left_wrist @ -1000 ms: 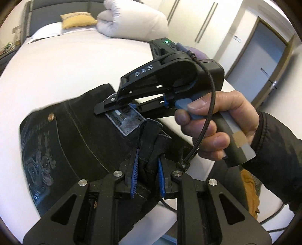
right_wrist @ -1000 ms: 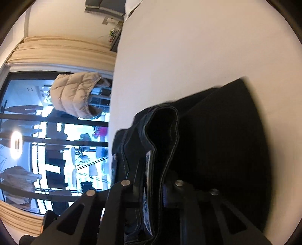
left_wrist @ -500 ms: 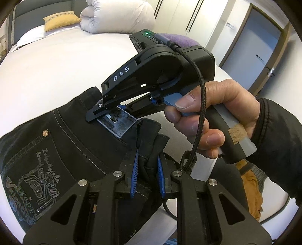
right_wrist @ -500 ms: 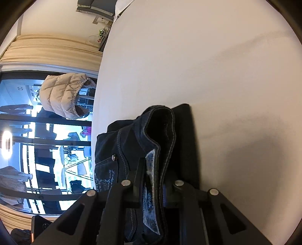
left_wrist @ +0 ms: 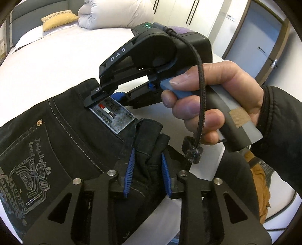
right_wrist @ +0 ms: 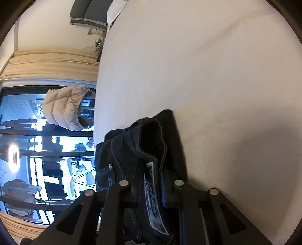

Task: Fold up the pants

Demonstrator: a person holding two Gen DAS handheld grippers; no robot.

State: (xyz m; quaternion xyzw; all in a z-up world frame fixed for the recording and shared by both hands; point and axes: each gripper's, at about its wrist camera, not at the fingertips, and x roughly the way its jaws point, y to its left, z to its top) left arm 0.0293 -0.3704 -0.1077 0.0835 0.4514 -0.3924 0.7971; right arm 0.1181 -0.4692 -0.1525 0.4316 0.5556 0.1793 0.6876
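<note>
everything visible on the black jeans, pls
Black denim jeans with pale stitching lie on the white bed, back up: embroidered pocket, brass rivet, worn waistband patch. The right gripper clamps the waistband beside the patch. A bunched fold stands between the left gripper, whose jaws have just been opening.

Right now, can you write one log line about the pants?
black denim pants: on white bed | left gripper: jaws just opening, waistband between | right gripper: clamped on waistband

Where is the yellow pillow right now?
In the left wrist view the yellow pillow lies at the far top-left of the white bed, just left of the rolled white duvet and far behind the black pants.
</note>
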